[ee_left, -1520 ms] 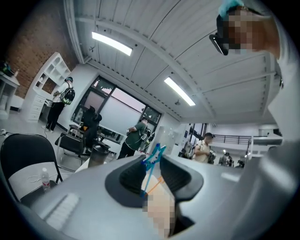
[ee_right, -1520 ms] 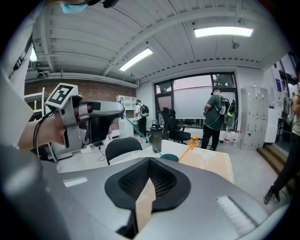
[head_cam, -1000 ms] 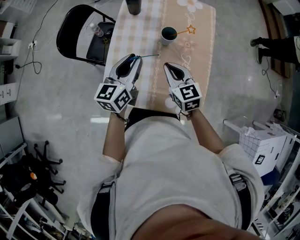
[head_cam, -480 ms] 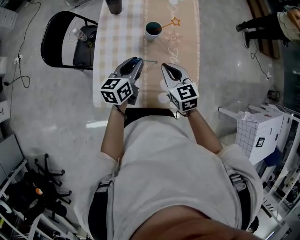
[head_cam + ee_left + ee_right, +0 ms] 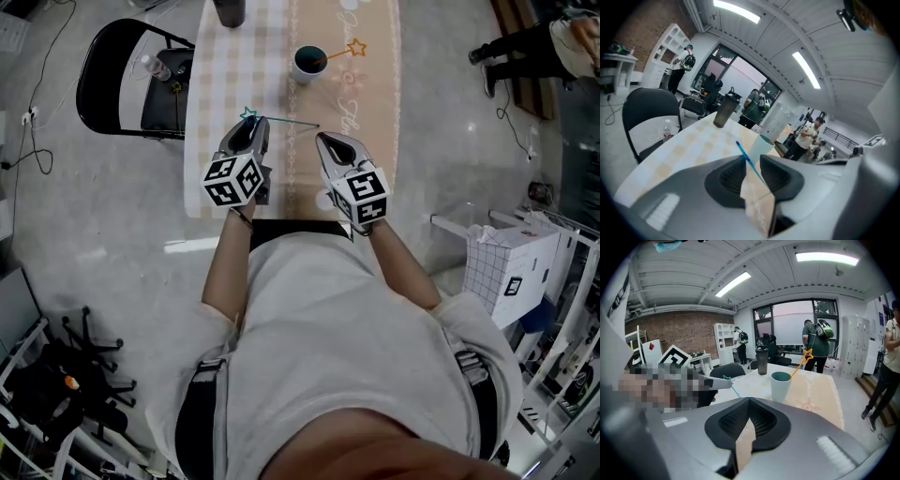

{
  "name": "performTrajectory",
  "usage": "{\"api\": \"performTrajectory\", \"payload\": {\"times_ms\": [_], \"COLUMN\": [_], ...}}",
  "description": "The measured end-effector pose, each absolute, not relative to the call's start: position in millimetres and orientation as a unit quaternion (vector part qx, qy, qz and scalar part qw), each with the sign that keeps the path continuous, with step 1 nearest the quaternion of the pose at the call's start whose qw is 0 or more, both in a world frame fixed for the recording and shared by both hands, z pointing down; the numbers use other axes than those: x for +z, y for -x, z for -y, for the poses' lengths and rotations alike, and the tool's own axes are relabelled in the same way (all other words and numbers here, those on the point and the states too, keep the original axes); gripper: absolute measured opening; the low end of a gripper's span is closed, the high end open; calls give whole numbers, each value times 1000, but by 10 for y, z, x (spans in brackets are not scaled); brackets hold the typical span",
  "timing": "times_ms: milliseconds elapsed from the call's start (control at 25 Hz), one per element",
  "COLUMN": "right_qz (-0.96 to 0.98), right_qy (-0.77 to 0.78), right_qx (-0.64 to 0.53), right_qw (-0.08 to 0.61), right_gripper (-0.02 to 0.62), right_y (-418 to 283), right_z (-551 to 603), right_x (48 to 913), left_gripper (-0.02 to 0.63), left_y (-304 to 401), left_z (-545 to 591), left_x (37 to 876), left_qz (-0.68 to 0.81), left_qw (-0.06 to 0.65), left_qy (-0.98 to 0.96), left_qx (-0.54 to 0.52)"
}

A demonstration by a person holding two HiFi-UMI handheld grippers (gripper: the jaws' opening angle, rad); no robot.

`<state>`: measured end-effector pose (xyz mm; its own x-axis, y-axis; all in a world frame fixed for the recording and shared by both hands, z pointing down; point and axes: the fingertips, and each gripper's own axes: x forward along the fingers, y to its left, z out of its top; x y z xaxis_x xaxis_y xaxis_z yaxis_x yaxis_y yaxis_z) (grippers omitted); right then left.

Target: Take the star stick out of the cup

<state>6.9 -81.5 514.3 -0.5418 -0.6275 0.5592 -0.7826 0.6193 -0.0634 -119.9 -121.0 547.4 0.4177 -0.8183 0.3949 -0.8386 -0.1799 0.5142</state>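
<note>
A teal cup (image 5: 307, 62) stands on the table's far half with an orange star stick (image 5: 356, 47) leaning out of it to the right. My left gripper (image 5: 249, 128) is shut on a thin teal star stick (image 5: 281, 120). Its star (image 5: 248, 113) shows just past the jaw tips, and the shaft runs right across the cloth. In the left gripper view the blue shaft (image 5: 747, 158) is pinched between the pads, with the cup (image 5: 761, 145) behind. My right gripper (image 5: 330, 141) hovers beside it, shut and empty. Its own view shows the cup (image 5: 780, 385) and the orange star (image 5: 806, 354).
A dark tumbler (image 5: 228, 11) stands at the table's far left. A black folding chair (image 5: 122, 66) with a water bottle (image 5: 148, 66) is left of the table. A white box (image 5: 511, 272) sits on the floor at right, and a person (image 5: 525, 47) stands at upper right.
The left gripper has swung its tips further over the table with the teal stick, and the teal star now shows past them. The cup and orange stick have not moved.
</note>
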Motion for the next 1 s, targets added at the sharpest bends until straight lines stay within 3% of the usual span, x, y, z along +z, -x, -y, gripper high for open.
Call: {"api": "performTrajectory", "payload": {"times_ms": [480, 760, 880, 1000], "right_qz": [860, 855, 854, 853], "right_qy": [-396, -400, -403, -404], "right_qx": [179, 190, 193, 199], "right_qw": [268, 268, 266, 264], "right_gripper": [0, 0, 0, 0], "right_y": [133, 90, 78, 63], "right_z": [1074, 1213, 1260, 1298], "right_x": [5442, 5491, 5511, 5525], "left_gripper": [94, 100, 143, 235], "left_y": [1433, 1449, 1400, 1303], "left_z": [1416, 1479, 1471, 1460], "left_x": [6153, 6336, 6389, 6429], "left_qz": [567, 561, 543, 516], "left_qw": [407, 407, 409, 411], "left_qy": [-714, -708, -714, -724], "left_qx": [62, 133, 167, 202]}}
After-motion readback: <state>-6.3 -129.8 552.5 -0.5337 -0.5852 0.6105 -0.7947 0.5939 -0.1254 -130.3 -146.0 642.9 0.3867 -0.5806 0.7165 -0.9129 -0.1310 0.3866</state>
